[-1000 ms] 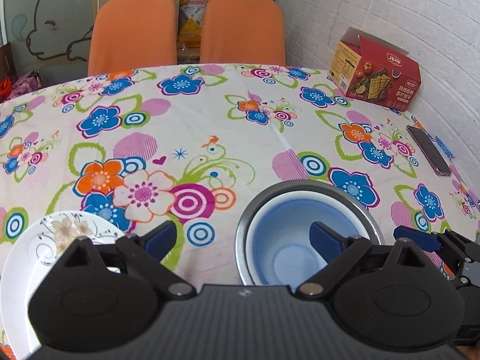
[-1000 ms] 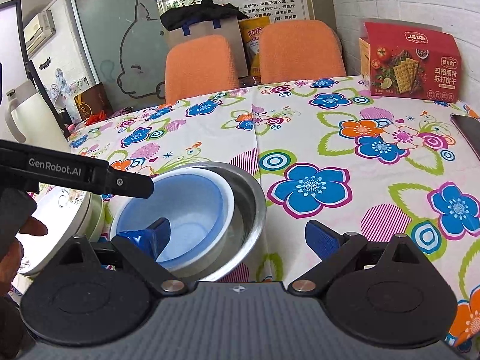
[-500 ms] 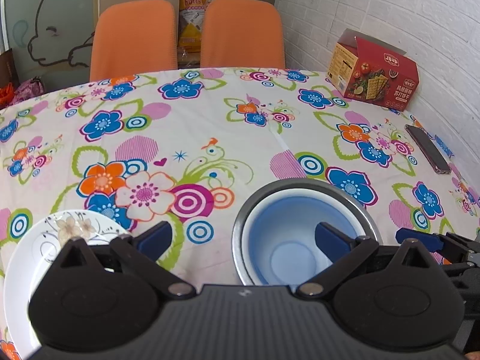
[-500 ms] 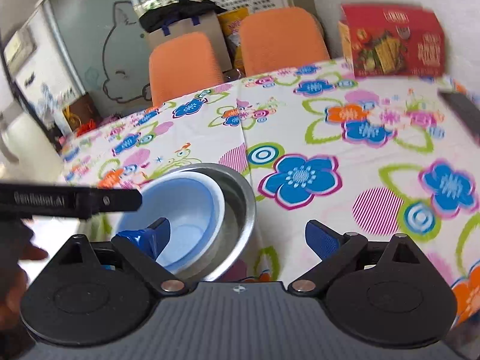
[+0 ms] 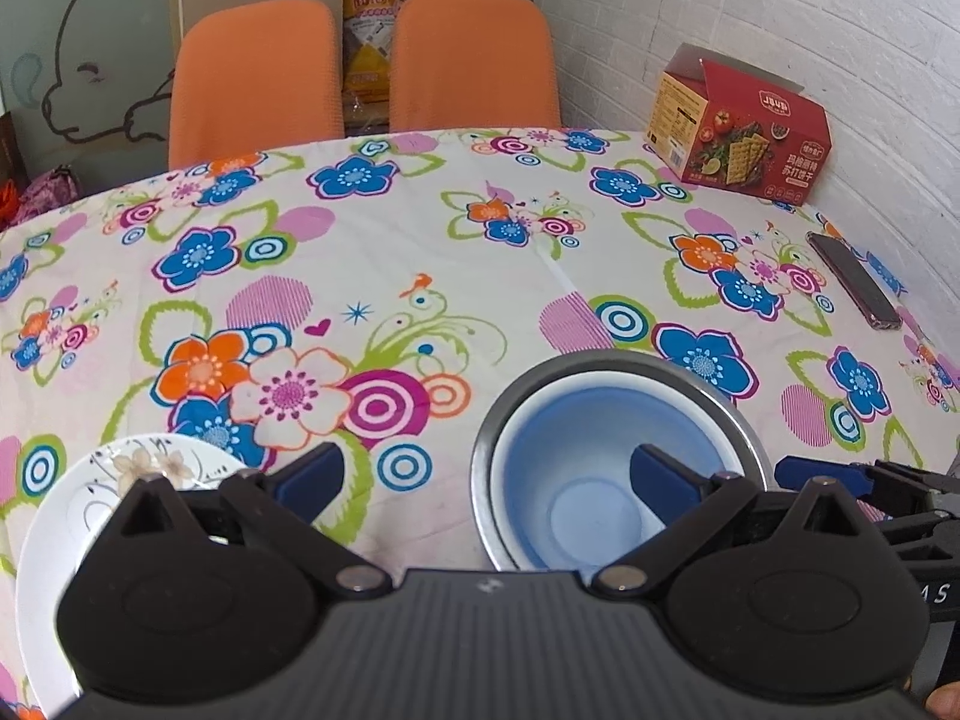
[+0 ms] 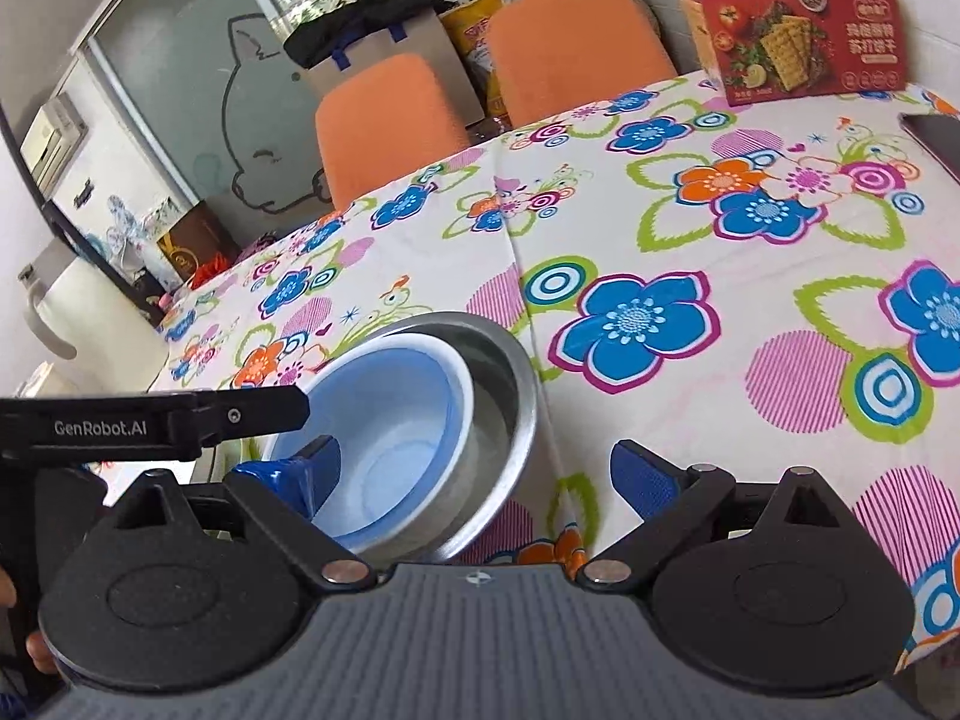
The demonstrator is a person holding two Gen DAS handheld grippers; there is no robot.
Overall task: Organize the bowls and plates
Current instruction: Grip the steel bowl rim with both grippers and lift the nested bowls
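Both tongs hang released over the flowered surface [image 5: 420,252]: left tongs [image 5: 483,471] and right tongs [image 6: 474,462] flank a blue bowl [image 5: 606,468] nested in a steel bowl [image 5: 744,420]; a white plate [image 5: 66,516] lies left.

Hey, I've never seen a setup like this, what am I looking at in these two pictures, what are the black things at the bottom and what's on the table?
There is no robot here: a person holds a two-finger gripper in each hand. Each picture comes from a wide-angle camera on one gripper, looking forward along its blue-tipped fingers, so the black shapes at the bottom are the tool itself. The left gripper and the right gripper both stand open and hold nothing. On the flowered tablecloth sits a blue bowl nested inside a metal bowl, with a white plate to the left of them. Farther off lie a red cracker box and a phone. Two orange chairs stand behind the table.
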